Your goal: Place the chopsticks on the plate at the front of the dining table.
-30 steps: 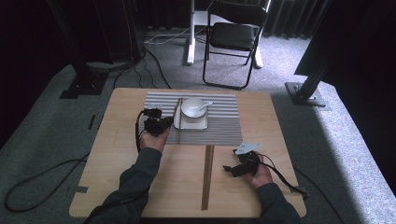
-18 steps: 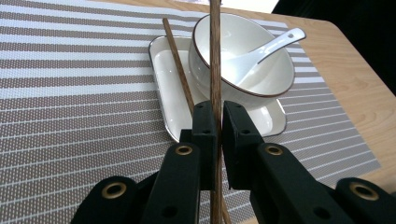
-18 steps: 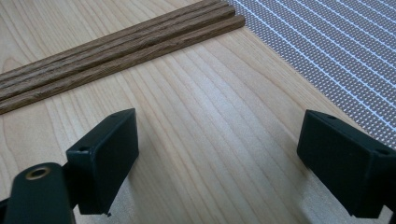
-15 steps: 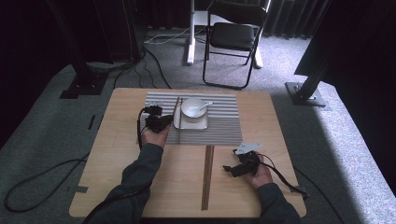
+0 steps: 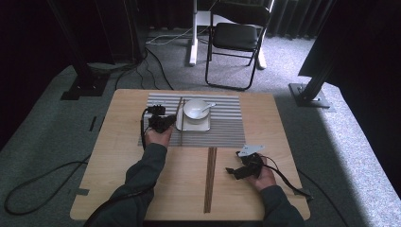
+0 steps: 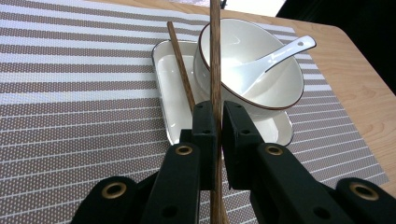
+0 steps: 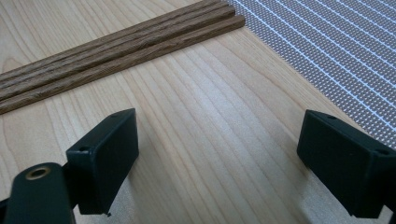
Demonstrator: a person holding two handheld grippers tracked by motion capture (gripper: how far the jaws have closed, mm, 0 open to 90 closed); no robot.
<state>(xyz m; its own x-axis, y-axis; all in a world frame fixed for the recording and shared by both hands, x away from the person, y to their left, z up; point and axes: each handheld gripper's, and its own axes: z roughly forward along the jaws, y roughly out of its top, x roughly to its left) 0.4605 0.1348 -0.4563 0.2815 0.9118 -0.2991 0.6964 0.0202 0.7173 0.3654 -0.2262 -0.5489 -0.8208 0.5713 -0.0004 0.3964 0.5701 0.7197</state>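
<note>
My left gripper (image 6: 219,126) is shut on one dark wooden chopstick (image 6: 215,51), which runs straight out past its jaws over a white bowl (image 6: 261,84). The bowl holds a white spoon (image 6: 275,53) and sits on a white rectangular tray (image 6: 170,93). A second chopstick (image 6: 180,65) lies across the tray's left edge. In the high view the left gripper (image 5: 161,122) is just left of the tray (image 5: 194,126) on the striped placemat (image 5: 222,135). My right gripper (image 5: 235,171) stands open over bare wood, right of a bundle of chopsticks (image 5: 210,177). Its jaws (image 7: 224,154) hold nothing.
The wooden table (image 5: 118,156) has a near edge under the person's forearms. Cables trail from both grippers. Behind the table a black folding chair (image 5: 236,35) stands on grey carpet, with black stand bases (image 5: 85,85) at left and right (image 5: 307,94).
</note>
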